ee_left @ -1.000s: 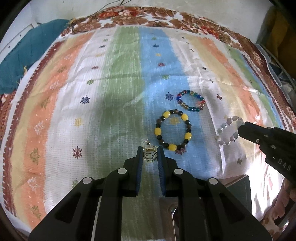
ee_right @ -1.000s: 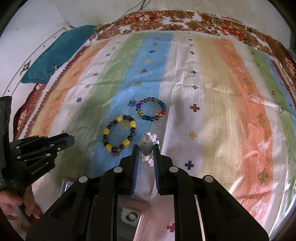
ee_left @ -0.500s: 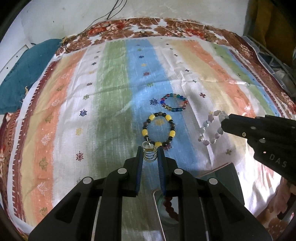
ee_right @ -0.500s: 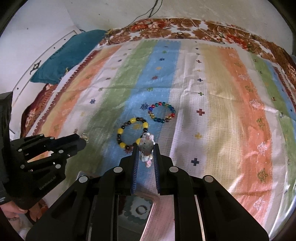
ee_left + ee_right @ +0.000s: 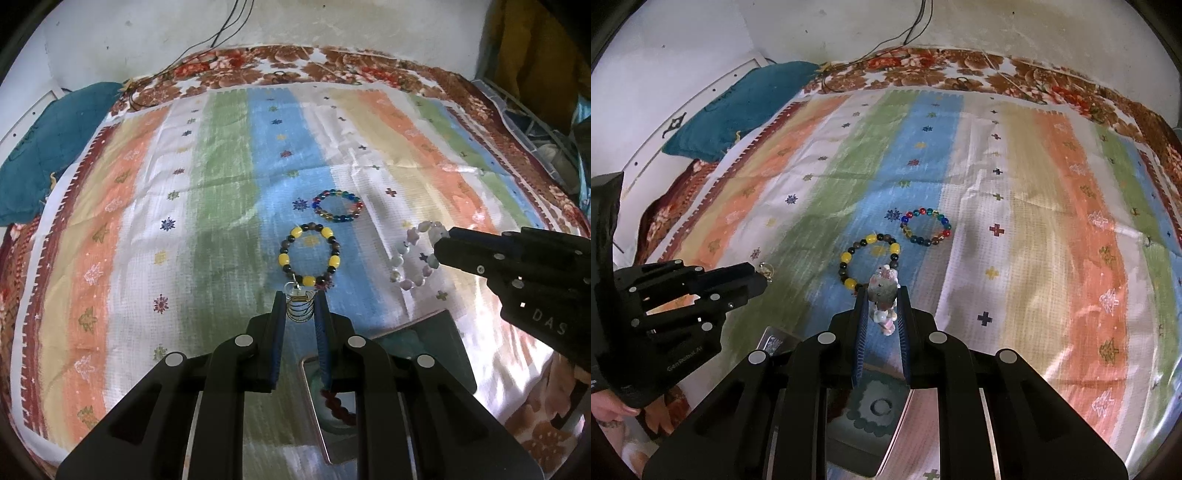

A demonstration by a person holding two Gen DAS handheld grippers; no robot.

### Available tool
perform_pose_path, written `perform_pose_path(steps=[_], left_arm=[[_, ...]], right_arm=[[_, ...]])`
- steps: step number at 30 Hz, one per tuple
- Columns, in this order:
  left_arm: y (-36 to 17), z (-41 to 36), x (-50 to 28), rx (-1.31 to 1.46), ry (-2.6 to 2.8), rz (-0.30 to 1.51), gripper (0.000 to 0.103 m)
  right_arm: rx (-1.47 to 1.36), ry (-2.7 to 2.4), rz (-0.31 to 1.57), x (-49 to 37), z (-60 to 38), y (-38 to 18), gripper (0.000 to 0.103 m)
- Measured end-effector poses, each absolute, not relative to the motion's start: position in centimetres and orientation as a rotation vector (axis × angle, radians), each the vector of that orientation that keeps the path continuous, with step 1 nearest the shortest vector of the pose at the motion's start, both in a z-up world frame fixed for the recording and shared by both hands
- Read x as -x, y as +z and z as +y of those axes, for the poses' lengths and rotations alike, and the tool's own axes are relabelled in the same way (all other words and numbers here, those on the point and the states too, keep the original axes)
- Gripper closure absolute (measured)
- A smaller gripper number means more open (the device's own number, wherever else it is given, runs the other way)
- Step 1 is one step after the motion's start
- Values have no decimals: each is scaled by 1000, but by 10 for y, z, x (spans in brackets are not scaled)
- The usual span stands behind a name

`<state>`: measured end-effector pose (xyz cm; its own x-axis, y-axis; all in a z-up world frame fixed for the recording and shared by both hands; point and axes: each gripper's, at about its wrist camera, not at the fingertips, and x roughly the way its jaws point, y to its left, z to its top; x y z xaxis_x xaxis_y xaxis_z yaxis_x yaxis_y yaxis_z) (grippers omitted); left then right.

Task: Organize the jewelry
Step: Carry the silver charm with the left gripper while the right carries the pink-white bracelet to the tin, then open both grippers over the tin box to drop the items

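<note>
Jaws of left gripper (image 5: 300, 308) clench wire earring (image 5: 300, 309); right gripper (image 5: 882, 308) jaws clench pale bracelet (image 5: 884, 295)

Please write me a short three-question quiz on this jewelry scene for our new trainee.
1. True or false: both bracelets lying on the striped cloth touch each other.
2. Multiple choice: what does the left gripper hold? A) a bundle of thin wire rings with a clasp B) a watch C) a red bead necklace
3. Short answer: what does the right gripper hold, and where does it hang relative to the cloth?

Key
1. False: the yellow-and-dark bracelet and the multicoloured bracelet lie close but apart.
2. A: the wire rings sit between its jaws.
3. The pale bead bracelet, hanging from the jaws above the cloth.
</note>
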<state>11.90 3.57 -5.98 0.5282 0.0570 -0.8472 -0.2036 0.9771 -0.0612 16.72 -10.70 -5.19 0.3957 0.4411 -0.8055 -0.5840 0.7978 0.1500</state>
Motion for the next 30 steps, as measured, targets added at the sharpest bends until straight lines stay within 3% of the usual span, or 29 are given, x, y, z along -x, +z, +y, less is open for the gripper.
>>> perform_pose_path(steps=[30], left_arm=[[-51,5,-88,113,70,995,88]], right_arm=[[170,732,941,-108,-120,-44,86]])
